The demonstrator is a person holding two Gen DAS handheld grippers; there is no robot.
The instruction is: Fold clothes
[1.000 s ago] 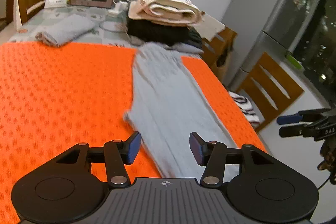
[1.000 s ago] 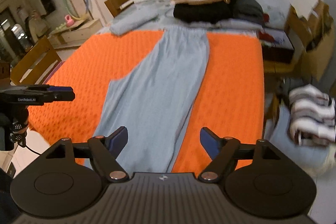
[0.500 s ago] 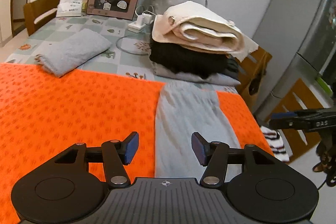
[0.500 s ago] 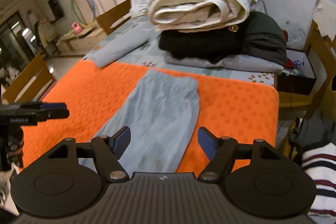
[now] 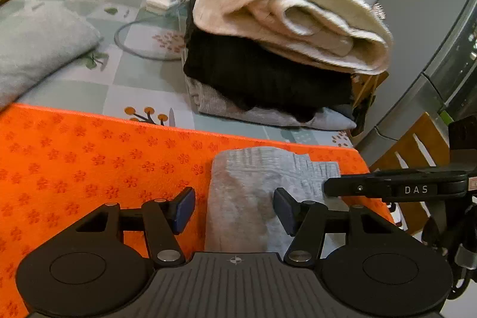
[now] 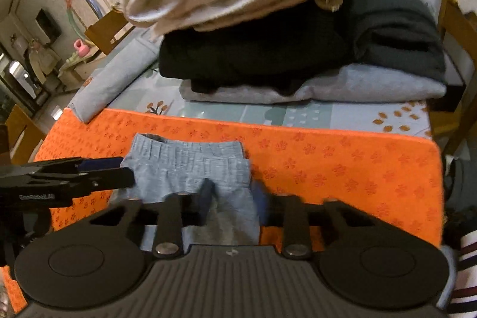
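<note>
Grey trousers (image 5: 253, 187) lie lengthwise on the orange mat (image 5: 89, 163), waistband at the far end, also shown in the right wrist view (image 6: 190, 166). My left gripper (image 5: 234, 206) is open, low over the waistband's left corner, its fingers astride the cloth edge. My right gripper (image 6: 232, 198) is partly closed, its blurred fingertips either side of the waistband's right edge; whether they touch the cloth I cannot tell. Each gripper shows side-on in the other's view, the right one (image 5: 387, 189) and the left one (image 6: 74, 178).
A stack of folded clothes (image 5: 280, 49), cream on black on grey, stands just beyond the mat's far edge. A folded grey garment (image 5: 38, 46) lies far left. A cable and charger (image 5: 158, 2) lie behind. A wooden chair (image 5: 417, 145) and fridge (image 5: 432, 20) stand right.
Both grippers have moved forward along the trousers to the waistband end, close to the clothes stack. The right gripper's fingers have narrowed; the left stays open.
</note>
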